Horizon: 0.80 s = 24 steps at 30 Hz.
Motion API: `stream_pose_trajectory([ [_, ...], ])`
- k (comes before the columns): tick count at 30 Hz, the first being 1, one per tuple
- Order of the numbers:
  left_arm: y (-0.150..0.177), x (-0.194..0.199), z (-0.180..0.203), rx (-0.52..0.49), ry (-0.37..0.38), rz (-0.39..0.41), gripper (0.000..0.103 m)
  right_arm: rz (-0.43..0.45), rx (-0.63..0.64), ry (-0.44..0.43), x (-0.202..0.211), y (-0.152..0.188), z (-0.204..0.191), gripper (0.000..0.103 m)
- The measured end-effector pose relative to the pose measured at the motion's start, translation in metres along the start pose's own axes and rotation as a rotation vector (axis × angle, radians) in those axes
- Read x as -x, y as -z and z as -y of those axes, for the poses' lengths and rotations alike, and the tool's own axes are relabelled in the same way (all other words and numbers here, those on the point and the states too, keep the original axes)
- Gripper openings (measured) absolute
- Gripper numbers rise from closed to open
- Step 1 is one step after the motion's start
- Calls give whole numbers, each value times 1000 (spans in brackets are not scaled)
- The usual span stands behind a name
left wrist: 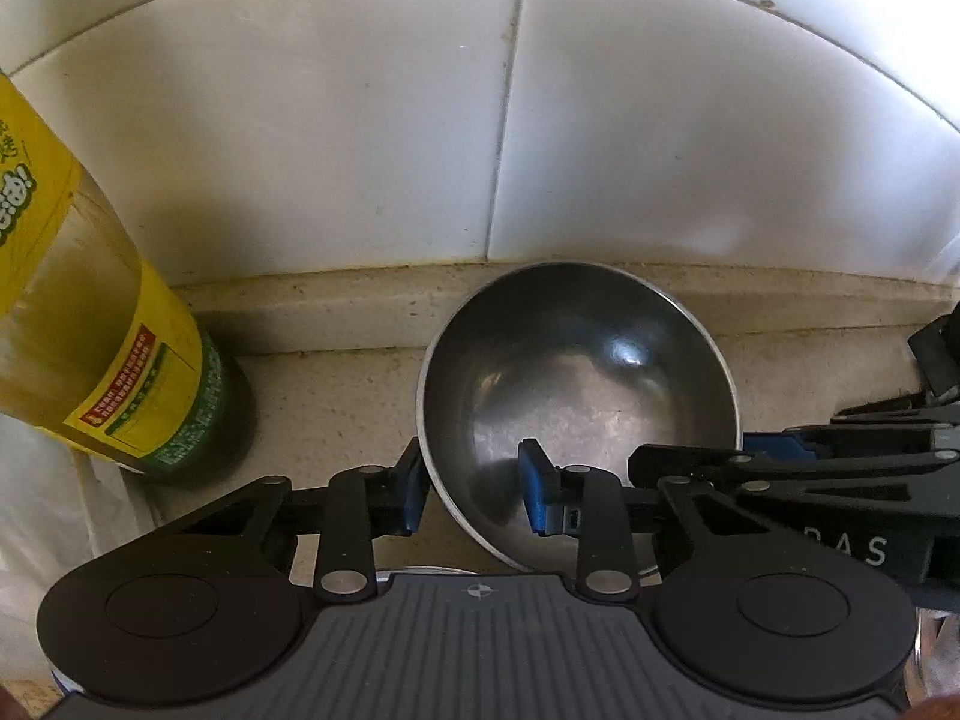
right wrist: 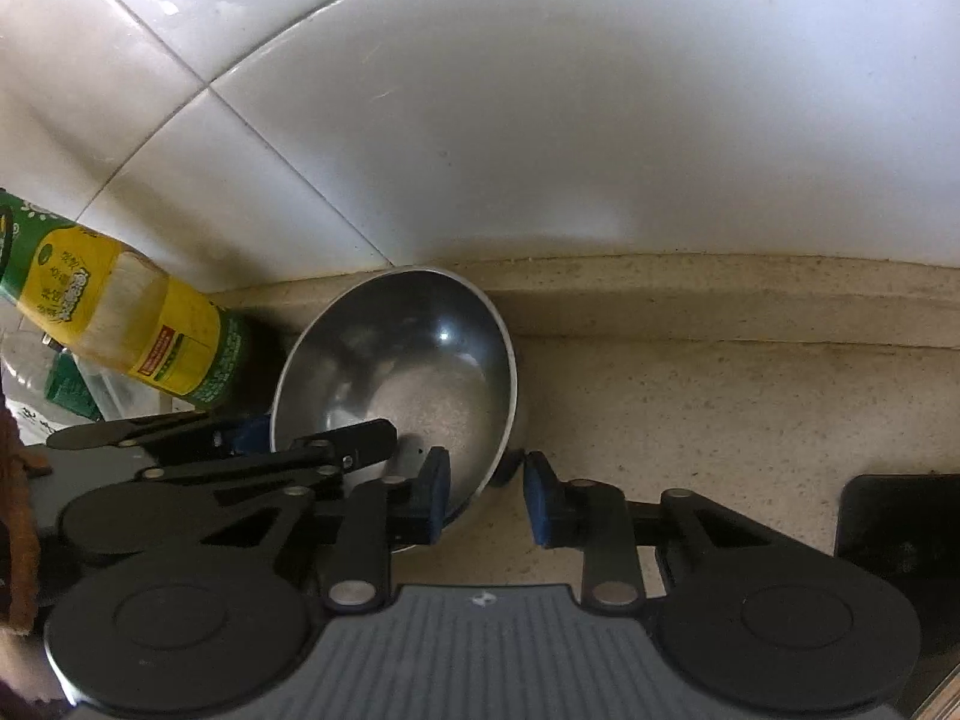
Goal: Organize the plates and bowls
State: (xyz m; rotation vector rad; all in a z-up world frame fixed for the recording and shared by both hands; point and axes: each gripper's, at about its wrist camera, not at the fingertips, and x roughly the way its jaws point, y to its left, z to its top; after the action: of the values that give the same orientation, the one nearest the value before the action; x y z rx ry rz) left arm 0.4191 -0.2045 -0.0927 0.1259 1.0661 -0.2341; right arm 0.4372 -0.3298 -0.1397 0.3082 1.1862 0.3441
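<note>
So: steel bowl (left wrist: 579,396) sits on the tabletop (right wrist: 720,408) by the far tiled wall. Left gripper (left wrist: 474,489) clamps its near-left rim, right gripper (right wrist: 487,495) clamps its near-right rim, one pad inside and one outside each; oil bottle (left wrist: 120,324) stands just left.

Soft, dim daylight fills both views, brightest on the white wall tiles (left wrist: 372,138) above the steel bowl (left wrist: 576,372). A small hard glare spot sits on the bowl's inner wall, right of its centre in the left wrist view. The bowl throws a faint shadow on the surface (right wrist: 720,408) just beside it. Fisheye distortion bows the tile joints above the bowl, and dark vignetting clips the corners. Focus is mildly soft throughout.
</note>
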Motion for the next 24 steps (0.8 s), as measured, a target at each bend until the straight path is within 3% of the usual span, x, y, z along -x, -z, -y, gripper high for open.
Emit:
stream_pose_trajectory([
  [24, 13, 69, 38, -125, 46, 149, 39, 112, 2, 50, 76, 20, -2, 48],
])
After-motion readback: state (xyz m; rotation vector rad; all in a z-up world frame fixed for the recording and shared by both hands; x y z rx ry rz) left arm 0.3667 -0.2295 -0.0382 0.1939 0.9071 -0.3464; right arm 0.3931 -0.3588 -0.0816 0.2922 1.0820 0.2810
